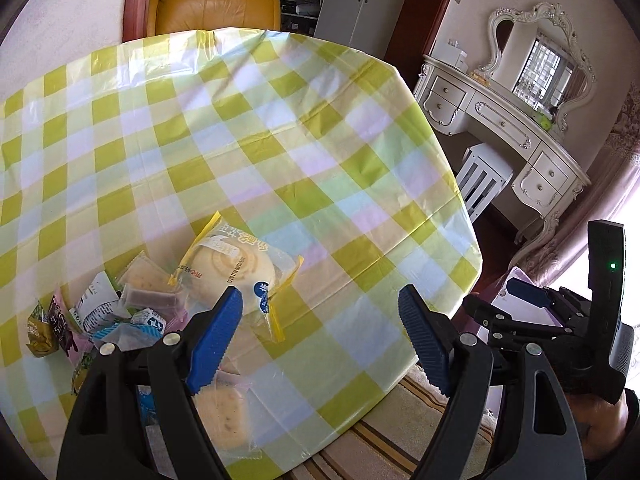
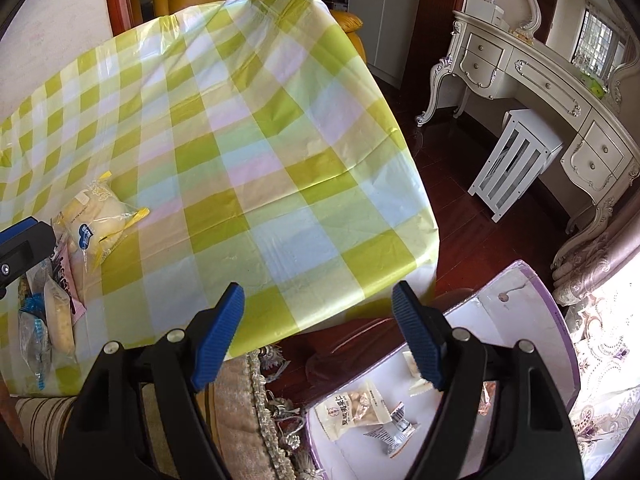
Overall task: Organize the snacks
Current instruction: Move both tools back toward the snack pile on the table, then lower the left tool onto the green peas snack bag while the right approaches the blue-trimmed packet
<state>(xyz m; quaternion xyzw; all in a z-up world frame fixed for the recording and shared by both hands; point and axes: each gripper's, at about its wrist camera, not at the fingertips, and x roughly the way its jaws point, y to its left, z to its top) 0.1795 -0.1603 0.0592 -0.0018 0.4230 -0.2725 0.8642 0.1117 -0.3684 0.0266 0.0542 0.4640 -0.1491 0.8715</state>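
Observation:
A pile of wrapped snacks [image 1: 100, 316] lies on the checked tablecloth [image 1: 248, 128] at the near left. A round bun in a clear yellow-edged packet [image 1: 236, 276] rests on its right side, and a second bun packet [image 1: 220, 416] lies nearer. My left gripper [image 1: 320, 320] hovers open over the cloth just right of the pile, with nothing between its blue pads. My right gripper [image 2: 318, 312] is open and empty over the table's near right corner. Under it a white box with a purple rim [image 2: 560, 320] holds a nut packet [image 2: 352, 408] and two small packets.
Past the table's right edge there is dark wood floor, a white slatted stool [image 2: 516, 168] and an ornate white dressing table [image 2: 532, 76]. A yellow leather armchair [image 1: 212, 4] stands behind the table. A striped, fringed cover [image 2: 240, 420] lies below the near edge.

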